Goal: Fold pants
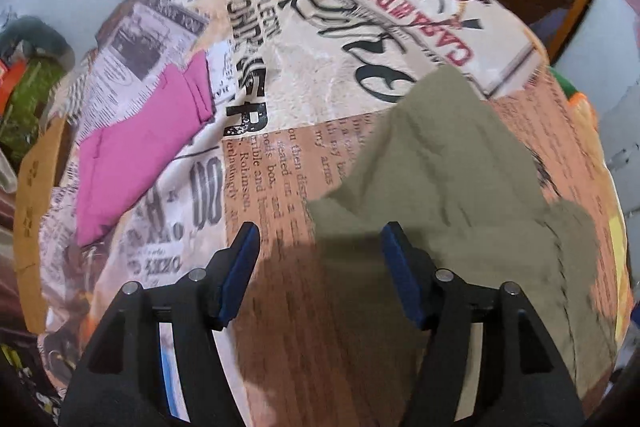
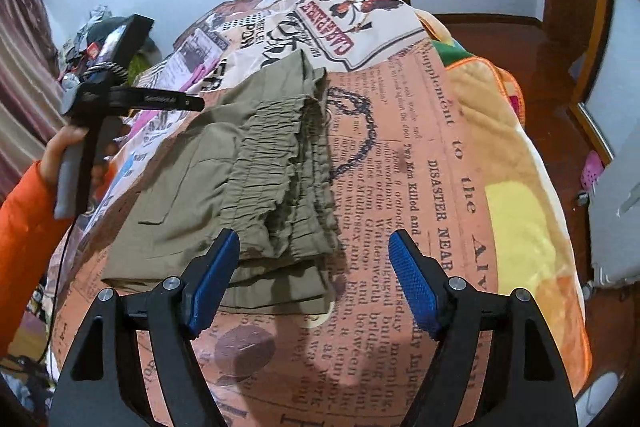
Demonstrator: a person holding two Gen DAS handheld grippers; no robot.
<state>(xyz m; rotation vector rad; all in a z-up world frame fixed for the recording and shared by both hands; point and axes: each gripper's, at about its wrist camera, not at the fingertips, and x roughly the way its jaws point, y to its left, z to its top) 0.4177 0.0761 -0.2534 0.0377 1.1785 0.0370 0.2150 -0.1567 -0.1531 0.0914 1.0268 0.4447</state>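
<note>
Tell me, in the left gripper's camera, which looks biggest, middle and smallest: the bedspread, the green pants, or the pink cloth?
1. Bedspread: fills most of the picture.
2. Green pants: lie near the camera, which may enlarge them.
3. Pink cloth: looks smallest, but it lies off to the side, so this ranking is less sure.

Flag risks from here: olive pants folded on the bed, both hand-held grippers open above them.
1. The olive pants lie in stacked layers at the elastic waistband; the right hand-held gripper, open above that edge, may pinch only the top layers and pull the fold apart.
2. The newspaper-print bedspread is soft; a low pinch could grab it too.
3. The left hand-held gripper hovers half off the fabric edge, so it may miss.
</note>
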